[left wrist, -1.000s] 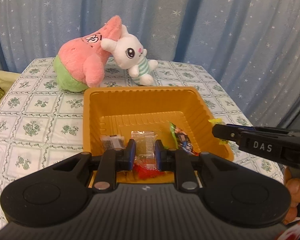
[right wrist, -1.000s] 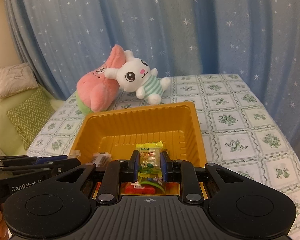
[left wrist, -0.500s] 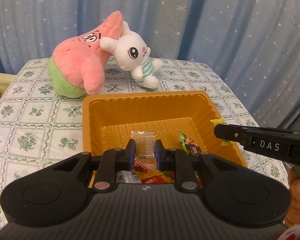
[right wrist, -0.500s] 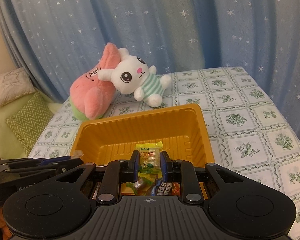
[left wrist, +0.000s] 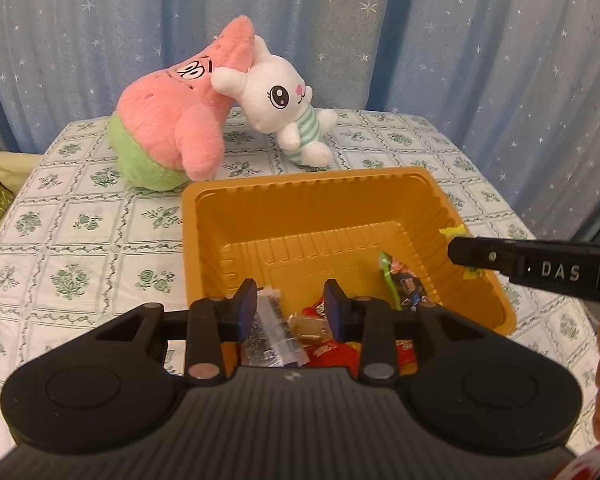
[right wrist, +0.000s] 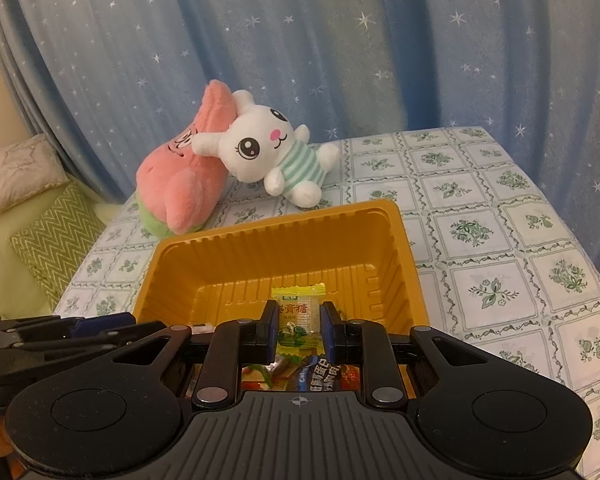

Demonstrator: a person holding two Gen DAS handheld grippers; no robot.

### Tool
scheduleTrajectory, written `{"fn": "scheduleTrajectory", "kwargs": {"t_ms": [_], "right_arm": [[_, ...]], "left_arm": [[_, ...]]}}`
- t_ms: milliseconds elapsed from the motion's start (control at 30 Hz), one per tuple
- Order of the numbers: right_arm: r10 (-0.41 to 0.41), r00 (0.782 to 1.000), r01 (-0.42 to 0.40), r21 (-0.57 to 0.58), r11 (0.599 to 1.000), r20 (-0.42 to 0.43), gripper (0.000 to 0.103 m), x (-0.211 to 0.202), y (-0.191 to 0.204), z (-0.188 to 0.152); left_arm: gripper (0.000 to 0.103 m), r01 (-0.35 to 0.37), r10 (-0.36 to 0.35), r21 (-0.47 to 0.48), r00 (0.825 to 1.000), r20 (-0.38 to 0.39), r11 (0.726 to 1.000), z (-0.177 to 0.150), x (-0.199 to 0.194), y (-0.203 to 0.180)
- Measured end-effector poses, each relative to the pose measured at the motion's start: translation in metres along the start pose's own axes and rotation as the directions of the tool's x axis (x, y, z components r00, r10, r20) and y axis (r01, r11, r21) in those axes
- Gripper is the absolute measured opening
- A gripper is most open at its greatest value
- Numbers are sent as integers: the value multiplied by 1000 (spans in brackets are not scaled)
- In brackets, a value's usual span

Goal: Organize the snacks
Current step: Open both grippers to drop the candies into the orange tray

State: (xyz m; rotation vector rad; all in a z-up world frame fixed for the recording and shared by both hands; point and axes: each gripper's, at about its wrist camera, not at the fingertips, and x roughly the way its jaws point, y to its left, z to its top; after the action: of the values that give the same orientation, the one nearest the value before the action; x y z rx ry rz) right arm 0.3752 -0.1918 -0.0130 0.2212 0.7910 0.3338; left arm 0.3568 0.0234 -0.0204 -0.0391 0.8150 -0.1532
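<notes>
Right wrist view: the right gripper (right wrist: 299, 328) is pinching a light, crinkly yellow candy (right wrist: 298, 314) mid-wrapper over the orange tray (right wrist: 406, 248); left gripper (left wrist: 291, 312) jaws are gaping empty.

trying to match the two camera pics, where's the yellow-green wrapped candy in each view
Left wrist view: the yellow-green wrapped candy peeks out at the right edge, in the right hand-held gripper, above the orange plastic tray's right rim.
Right wrist view: bottom centre, clamped between the gripper's fingers.
Shared landmark: the white bunny plush toy.

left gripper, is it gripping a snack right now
No, the left gripper is open above the orange tray, nothing pinched between its fingers.
</notes>
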Motion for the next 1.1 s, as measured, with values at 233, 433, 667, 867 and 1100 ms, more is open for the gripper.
{"fn": "scheduleTrajectory", "kwargs": {"t_ms": [233, 433, 667, 867, 1100], "right_arm": [[10, 1000, -10, -11, 1000, 2, 22, -1, 8, 3], [15, 1000, -15, -19, 1000, 4, 22, 0, 13, 7], [18, 1000, -18, -28, 999, -9, 22, 6, 17, 7], [55, 998, -55, -26, 998, 3, 22, 11, 21, 10], [82, 996, -85, 73, 994, 46, 64, 8, 8, 10]], "left_arm": [[34, -6, 6, 8, 1000, -3, 1000, -3, -2, 0], [34, -8, 8, 15, 1000, 0, 1000, -3, -3, 0], [34, -4, 4, 18, 1000, -10, 1000, -4, -1, 2], [39, -14, 14, 14, 1000, -2, 1000, -8, -3, 7], [70, -30, 30, 11, 1000, 5, 1000, -20, -12, 12]]}}
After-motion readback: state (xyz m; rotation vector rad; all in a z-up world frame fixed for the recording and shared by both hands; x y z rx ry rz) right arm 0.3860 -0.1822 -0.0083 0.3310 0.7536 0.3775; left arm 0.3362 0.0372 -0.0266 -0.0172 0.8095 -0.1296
